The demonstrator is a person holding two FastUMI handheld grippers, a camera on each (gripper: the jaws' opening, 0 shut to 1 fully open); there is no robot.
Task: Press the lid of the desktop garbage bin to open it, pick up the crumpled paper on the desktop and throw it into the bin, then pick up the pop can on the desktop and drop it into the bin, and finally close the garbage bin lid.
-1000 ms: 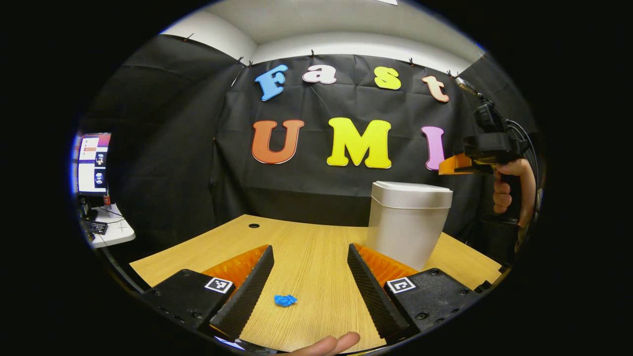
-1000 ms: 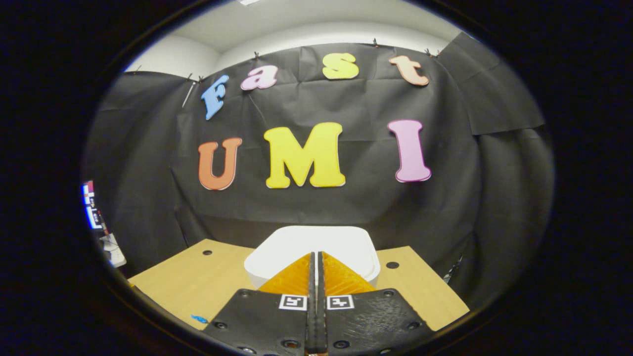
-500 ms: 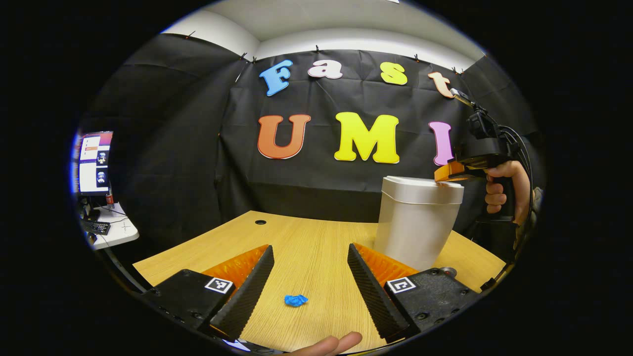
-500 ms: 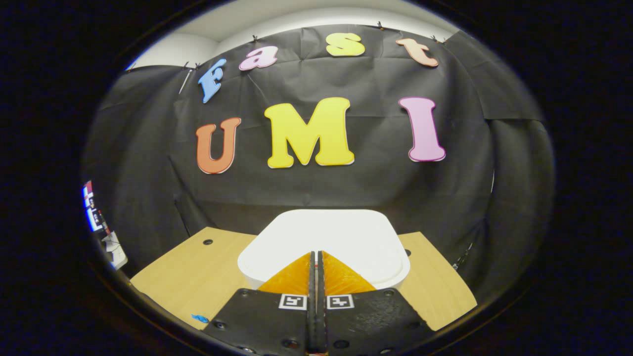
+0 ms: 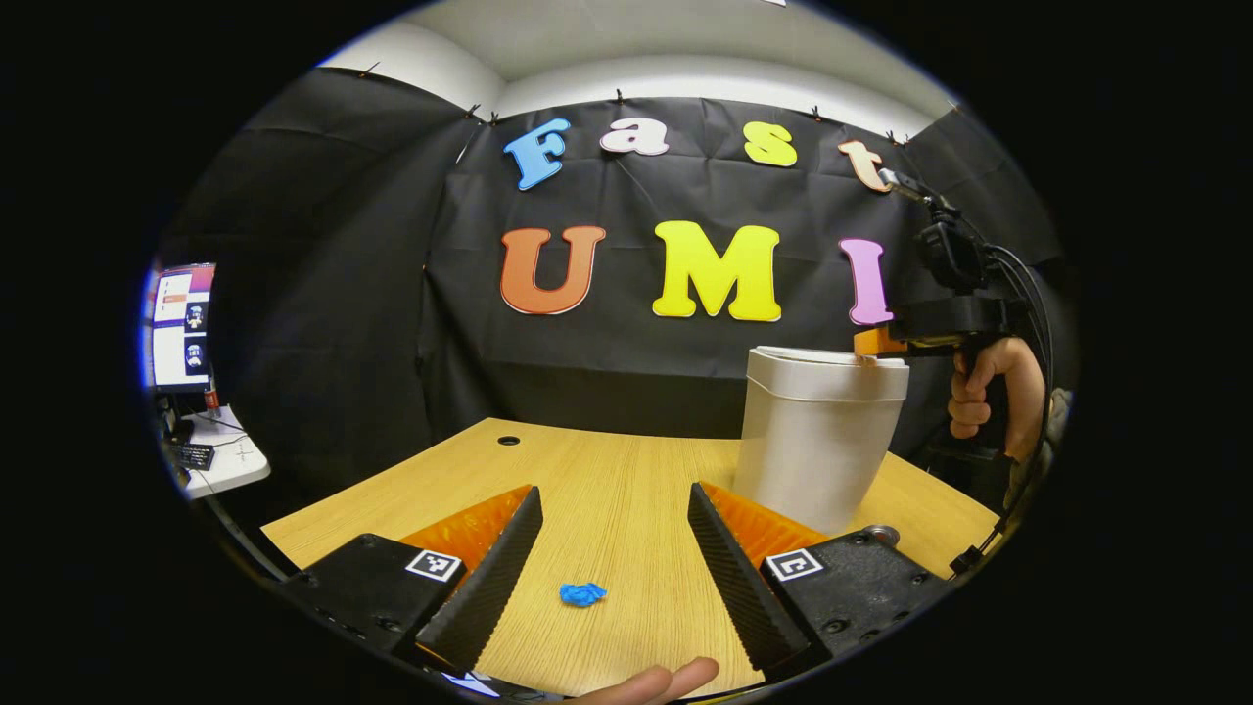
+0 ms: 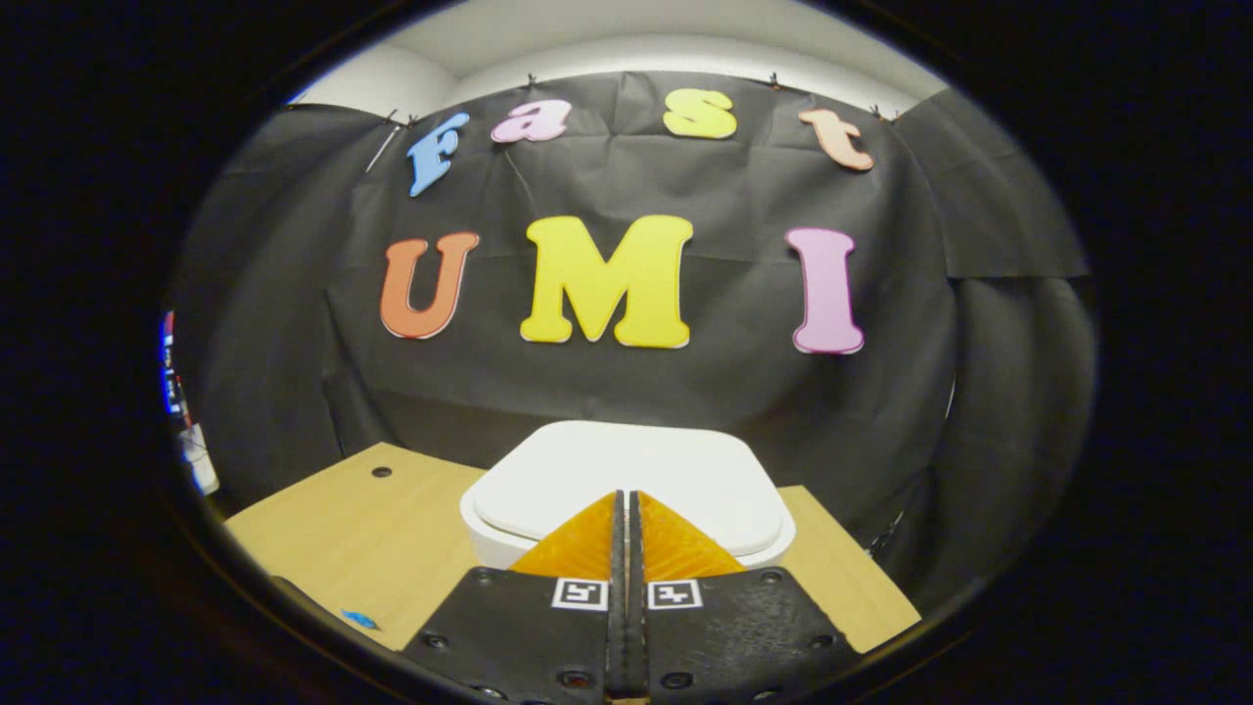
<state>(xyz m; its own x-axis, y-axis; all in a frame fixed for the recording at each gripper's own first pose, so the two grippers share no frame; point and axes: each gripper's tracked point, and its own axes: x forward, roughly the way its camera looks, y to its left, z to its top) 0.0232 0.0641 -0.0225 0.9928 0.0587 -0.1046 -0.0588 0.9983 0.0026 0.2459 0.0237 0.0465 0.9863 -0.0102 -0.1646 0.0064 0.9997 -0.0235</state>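
Right gripper (image 6: 624, 501) (fingers together) atop bin lid (image 6: 626, 470).

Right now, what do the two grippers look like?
The left gripper has two wedge-shaped fingers with ridged inner faces on black blocks, each bearing a square black-and-white marker. The right gripper is built alike; from the left gripper view it has a black pistol-type handle with black cables looping behind.

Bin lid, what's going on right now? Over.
Right gripper shut, tips on the bin lid. Left gripper open over blue paper. Nothing blocking.
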